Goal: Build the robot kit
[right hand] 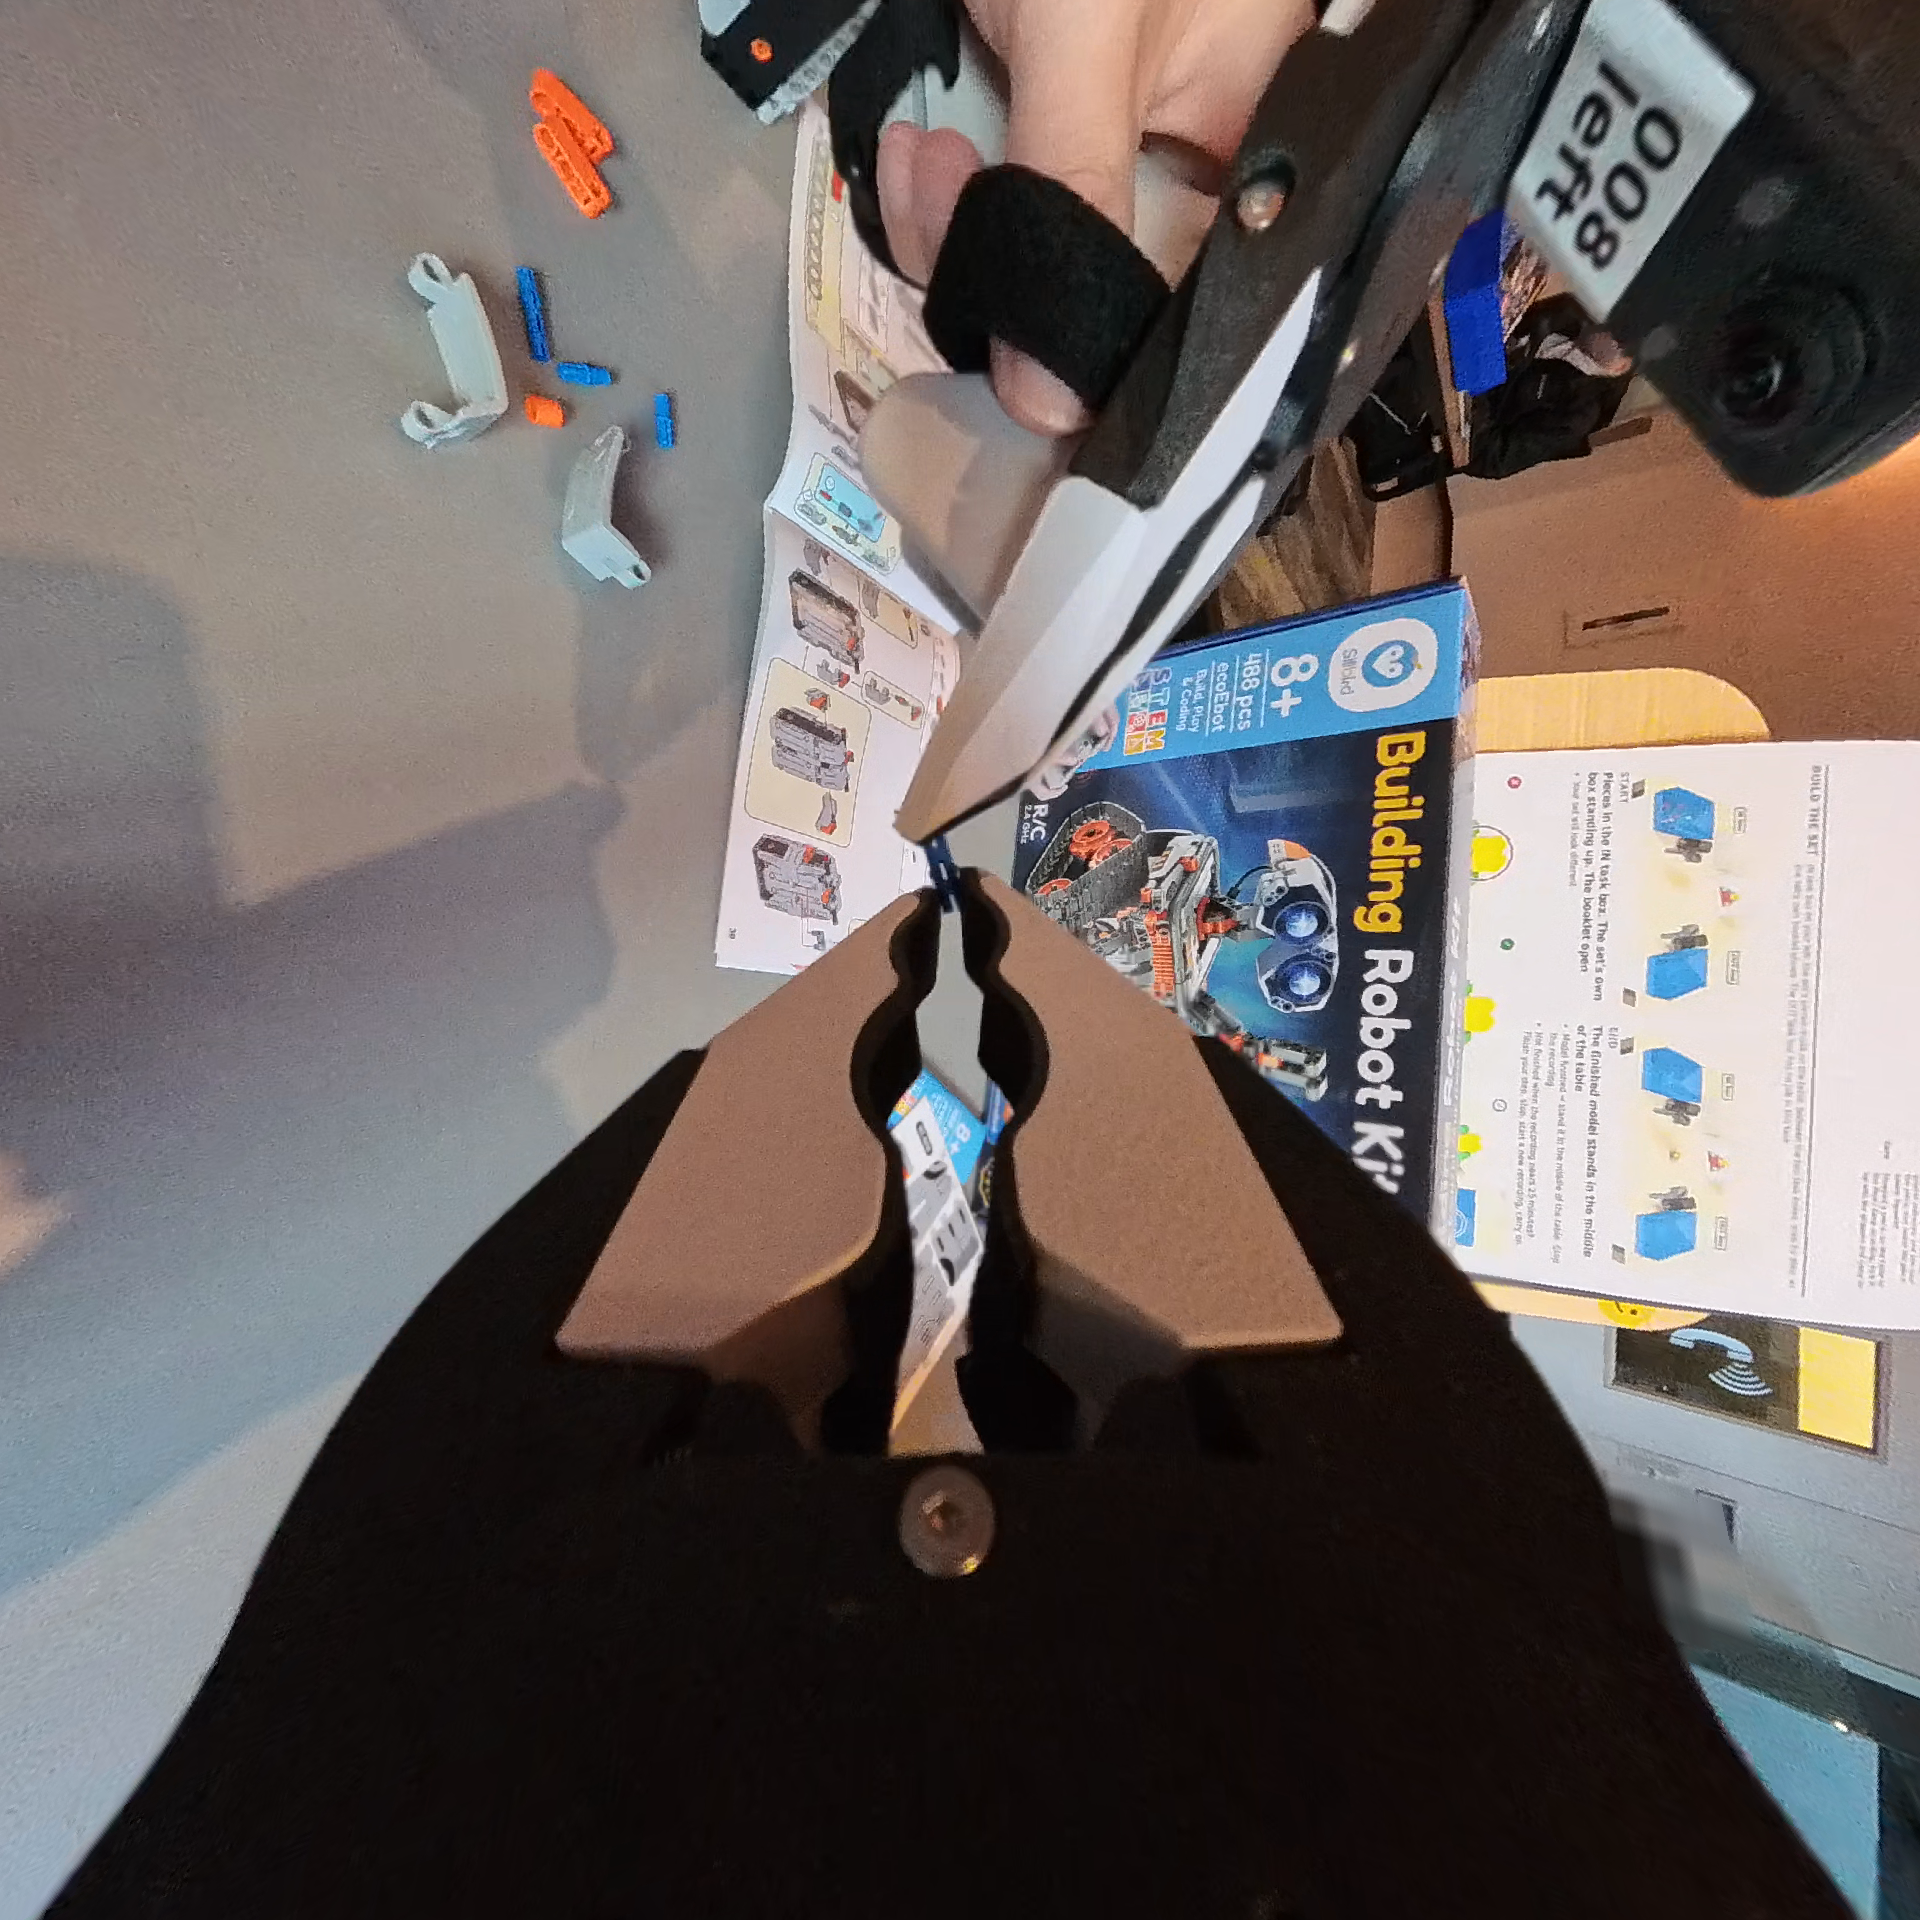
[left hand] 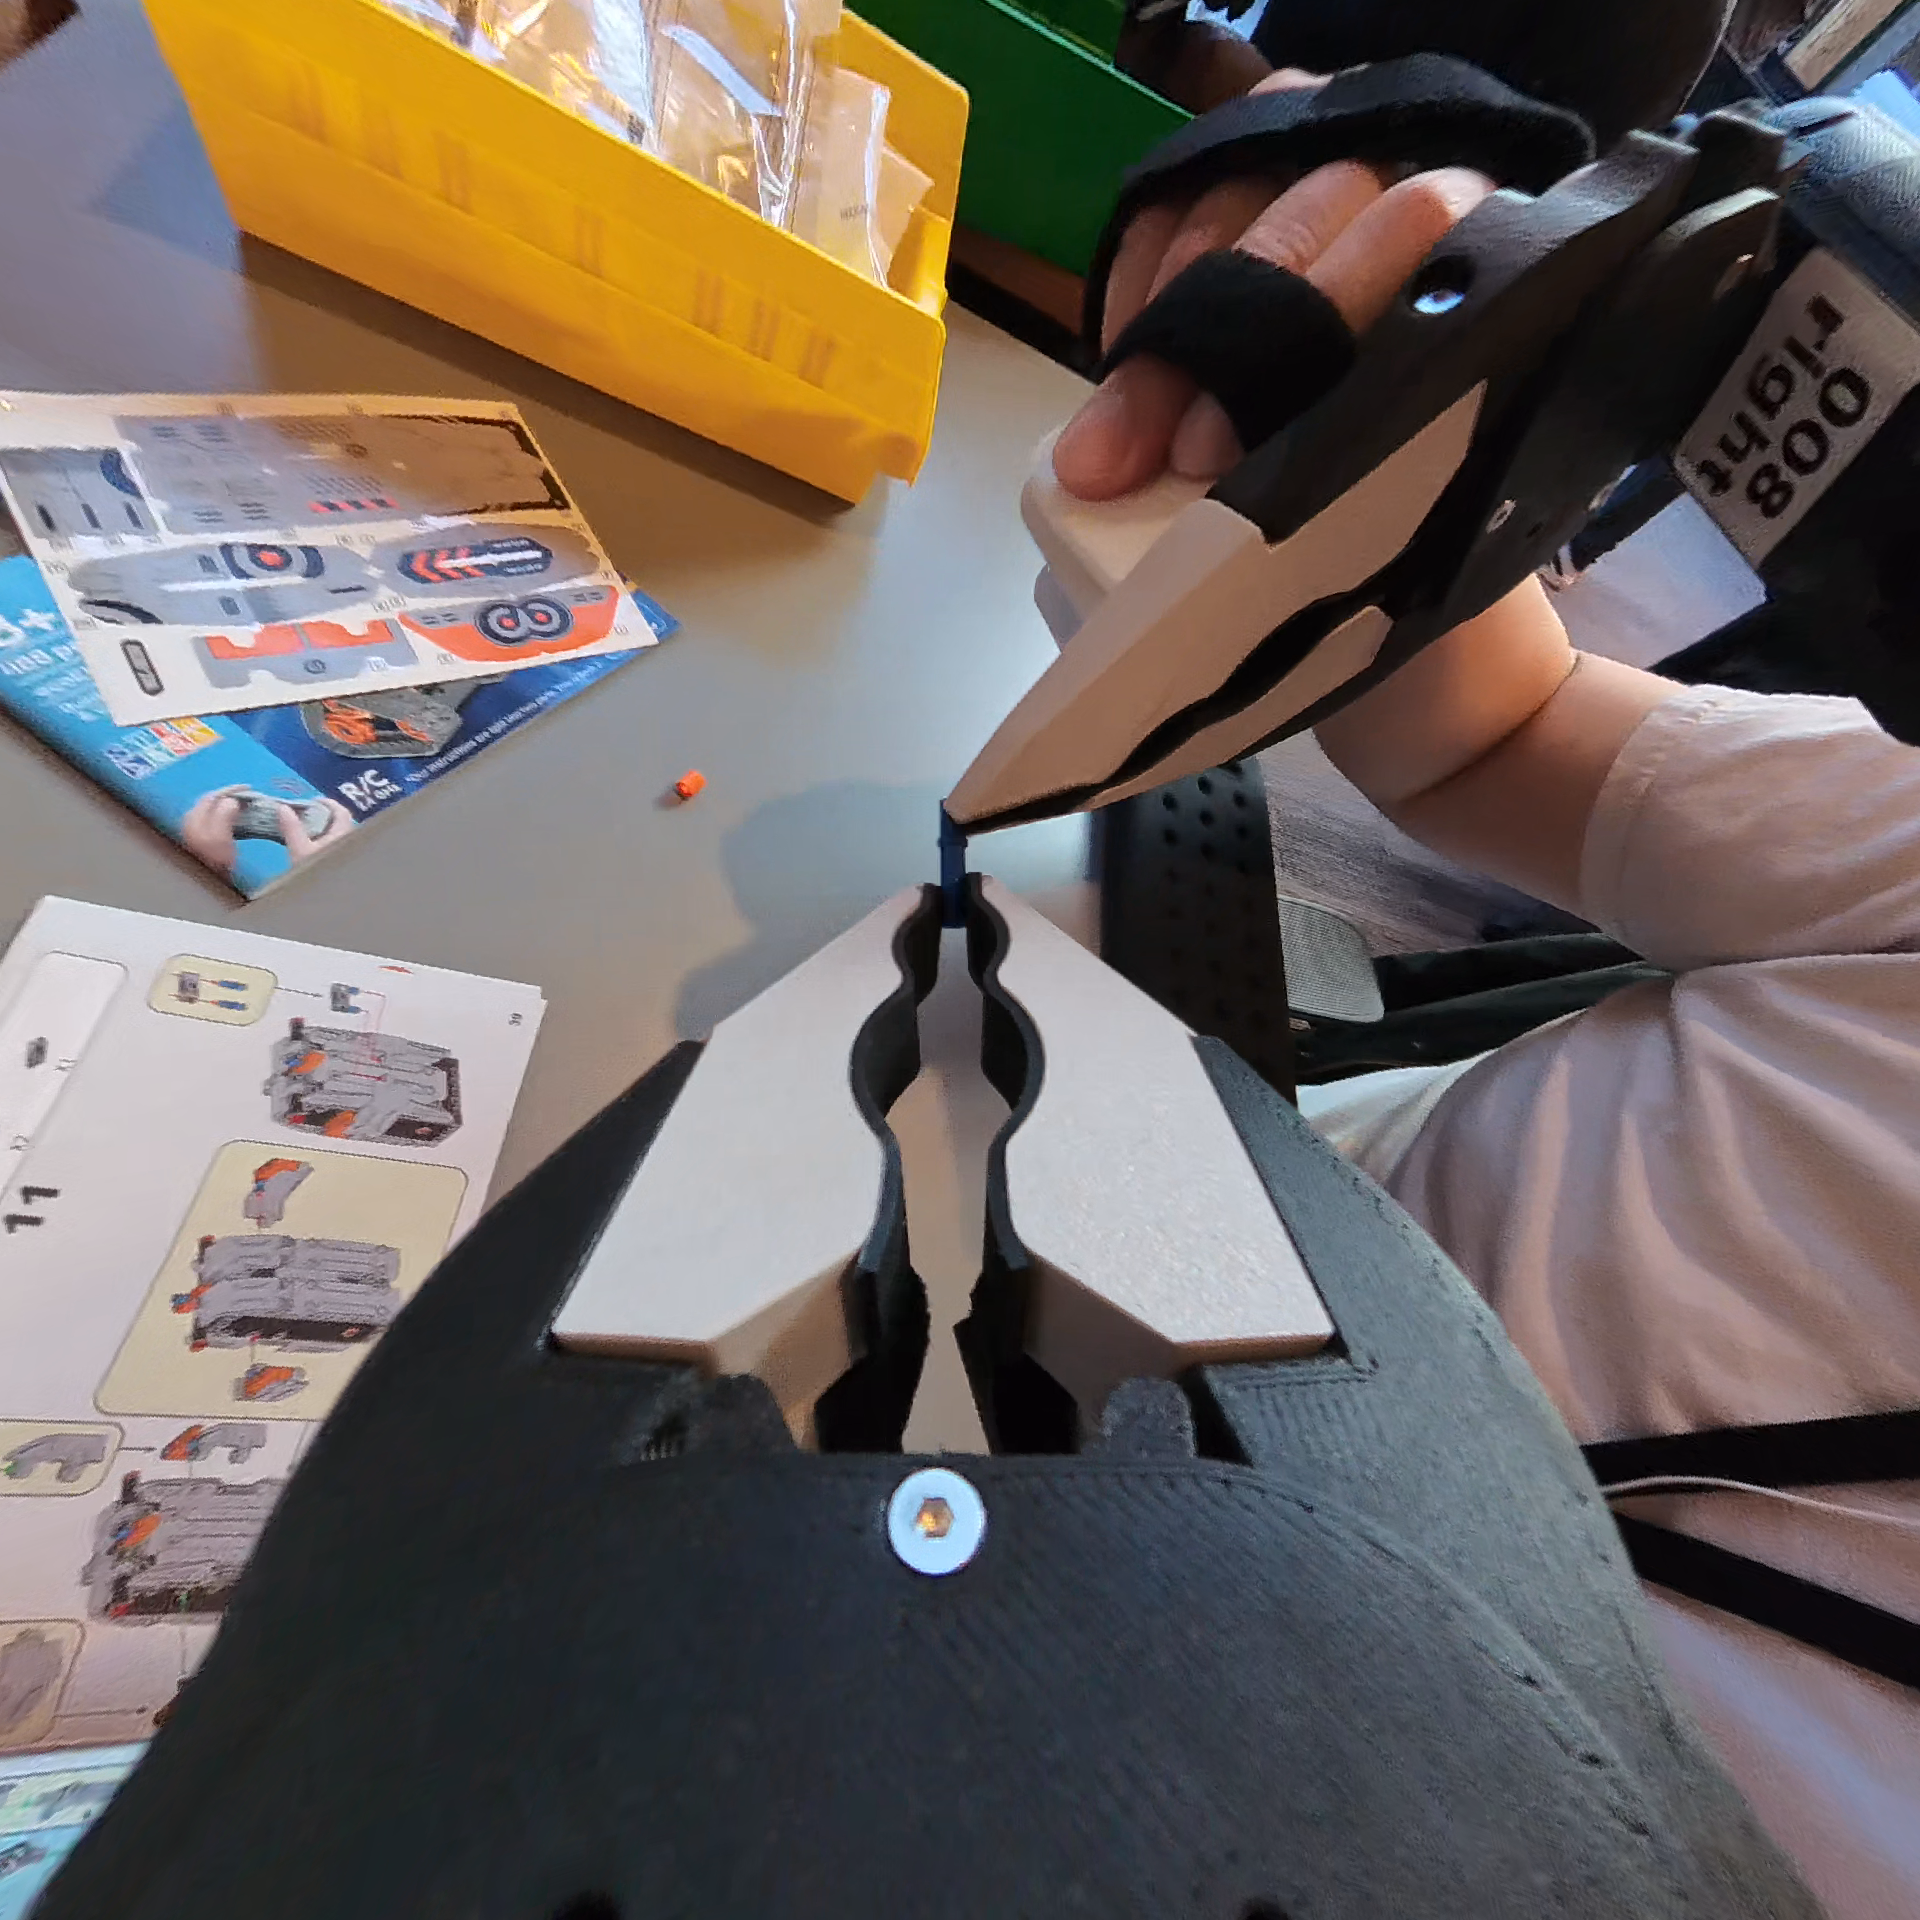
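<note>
A small blue pin [left hand: 951,857] hangs in the air between both grippers, above the grey table. My left gripper [left hand: 953,896] is shut on its near end. My right gripper [left hand: 958,819] comes in from the upper right, held by a hand, and its closed tips pinch the pin's far end. In the right wrist view my right gripper [right hand: 951,896] is shut on the blue pin [right hand: 943,871], and the left gripper [right hand: 920,826] meets it from above, tip to tip. Most of the pin is hidden between the fingertips.
A yellow bin [left hand: 582,249] of plastic bags and a green bin [left hand: 1039,125] stand at the back. A sticker sheet [left hand: 312,551], an open instruction booklet [left hand: 260,1195] and a small orange piece [left hand: 687,785] lie on the table. Orange beams [right hand: 569,140], grey parts [right hand: 457,353], blue pins [right hand: 532,312], the kit box [right hand: 1299,883] and a printed sheet [right hand: 1683,1018] lie nearby.
</note>
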The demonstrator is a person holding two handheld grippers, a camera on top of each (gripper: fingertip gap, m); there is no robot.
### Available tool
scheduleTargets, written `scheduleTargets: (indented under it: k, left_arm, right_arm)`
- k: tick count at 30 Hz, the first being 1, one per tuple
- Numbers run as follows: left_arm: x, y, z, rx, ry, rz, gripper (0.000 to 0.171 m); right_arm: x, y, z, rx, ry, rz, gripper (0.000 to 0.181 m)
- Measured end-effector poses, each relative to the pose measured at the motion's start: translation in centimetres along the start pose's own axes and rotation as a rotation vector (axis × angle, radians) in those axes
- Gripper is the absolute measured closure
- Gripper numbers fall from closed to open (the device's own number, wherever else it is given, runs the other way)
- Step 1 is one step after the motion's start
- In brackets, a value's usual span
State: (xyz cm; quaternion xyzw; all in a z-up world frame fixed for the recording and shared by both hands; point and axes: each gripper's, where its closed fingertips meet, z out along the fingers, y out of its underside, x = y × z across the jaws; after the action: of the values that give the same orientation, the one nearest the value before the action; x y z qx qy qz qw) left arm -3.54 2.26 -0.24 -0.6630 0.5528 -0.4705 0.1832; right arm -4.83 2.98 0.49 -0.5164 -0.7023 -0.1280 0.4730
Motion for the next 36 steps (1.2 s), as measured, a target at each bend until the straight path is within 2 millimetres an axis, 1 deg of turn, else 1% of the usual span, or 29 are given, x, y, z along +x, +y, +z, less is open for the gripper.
scheduleTargets:
  k: [2, 4, 5, 6, 7, 8, 10, 11, 12, 13, 14, 15, 17, 18, 19, 20, 22, 24, 26, 30, 31, 32, 33, 34, 36]
  left_arm:
    - [0.1, -0.2, -0.1, 0.008, 0.005, 0.006, 0.169]
    - [0.0, -1.0, -0.6, 0.064, 0.001, 0.02, 0.169]
    - [0.2, -1.8, -1.2, 0.113, 0.007, 0.025, 0.169]
    - [0.3, -3.1, -2.0, 0.197, 0.01, 0.042, 0.169]
    - [0.5, -4.8, -3.2, 0.318, 0.01, 0.074, 0.169]
    - [1.0, -6.3, -4.6, 0.447, 0.01, 0.114, 0.17]
    - [1.8, -8.7, -7.8, 0.69, -0.022, 0.189, 0.17]
    - [2.2, -9.5, -9.5, 0.806, -0.049, 0.231, 0.17]
    - [2.8, -10.0, -11.1, 0.905, -0.075, 0.279, 0.17]
    - [3.4, -10.2, -12.3, 0.974, -0.1, 0.324, 0.17]
    - [3.8, -10.3, -13.2, 1.009, -0.132, 0.359, 0.17]
    - [4.0, -10.4, -13.7, 1.023, -0.168, 0.383, 0.17]
    - [4.8, -10.4, -14.2, 1.021, -0.176, 0.419, 0.17]
    - [5.0, -10.5, -14.4, 1.021, -0.181, 0.422, 0.17]
    - [5.2, -10.4, -14.6, 1.018, -0.18, 0.431, 0.17]
    - [5.4, -10.4, -14.6, 1.012, -0.172, 0.44, 0.17]
    - [5.1, -10.3, -14.5, 0.993, -0.186, 0.443, 0.17]
    - [5.0, -10.4, -13.9, 0.954, -0.169, 0.446, 0.17]
    - [4.7, -10.3, -13.5, 0.933, -0.171, 0.439, 0.17]
    - [4.3, -10.1, -12.7, 0.891, -0.158, 0.431, 0.17]
    - [4.1, -10.1, -12.5, 0.864, -0.17, 0.426, 0.169]
    - [3.9, -9.9, -12.3, 0.828, -0.181, 0.42, 0.158]
    - [3.8, -9.8, -12.3, 0.794, -0.183, 0.404, 0.146]
    - [3.9, -9.6, -12.4, 0.762, -0.168, 0.381, 0.142]
    - [4.2, -9.4, -12.9, 0.728, -0.116, 0.301, 0.142]
  right_arm:
    - [0.1, 0.0, -0.1, -0.003, 0.006, -0.014, 0.178]
    - [1.2, 0.1, -0.2, 0.027, 0.057, 0.056, 0.177]
    - [2.4, -0.1, -0.5, 0.073, 0.113, 0.124, 0.167]
    - [4.1, -0.4, -1.2, 0.148, 0.195, 0.216, 0.158]
    - [6.1, -0.6, -2.2, 0.25, 0.275, 0.348, 0.158]
    - [8.1, -1.1, -3.4, 0.394, 0.33, 0.529, 0.16]
    - [11.6, -2.1, -5.5, 0.765, 0.32, 0.906, 0.166]
    - [12.9, -2.6, -6.0, 0.931, 0.273, 1.05, 0.166]
    - [14.1, -3.1, -6.1, 1.053, 0.224, 1.152, 0.167]
    - [14.9, -3.8, -5.7, 1.135, 0.157, 1.213, 0.166]
    - [15.4, -4.8, -5.4, 1.2, 0.077, 1.232, 0.167]
    - [15.9, -5.7, -4.9, 1.229, 0.016, 1.24, 0.168]
    - [16.3, -7.5, -3.9, 1.232, -0.072, 1.202, 0.169]
    - [16.3, -8.6, -3.9, 1.248, -0.12, 1.168, 0.174]
    - [16.1, -9.5, -4.1, 1.264, -0.166, 1.138, 0.175]
    - [16.1, -9.8, -4.0, 1.265, -0.171, 1.131, 0.176]
    - [16.2, -9.7, -3.8, 1.25, -0.137, 1.129, 0.178]
    - [15.9, -9.6, -3.8, 1.237, -0.15, 1.125, 0.178]
    - [15.6, -9.0, -3.5, 1.192, -0.127, 1.119, 0.177]
    - [15.0, -8.6, -3.3, 1.078, -0.115, 1.064, 0.178]
    - [14.9, -8.3, -3.3, 1.038, -0.089, 1.039, 0.179]
    - [15.0, -7.9, -3.2, 0.989, -0.039, 1.015, 0.178]
    - [15.3, -7.4, -3.2, 0.936, 0.056, 0.98, 0.179]
    - [15.5, -7.2, -3.5, 0.889, 0.156, 0.895, 0.178]
    - [15.2, -7.6, -4.1, 0.766, 0.36, 0.62, 0.178]
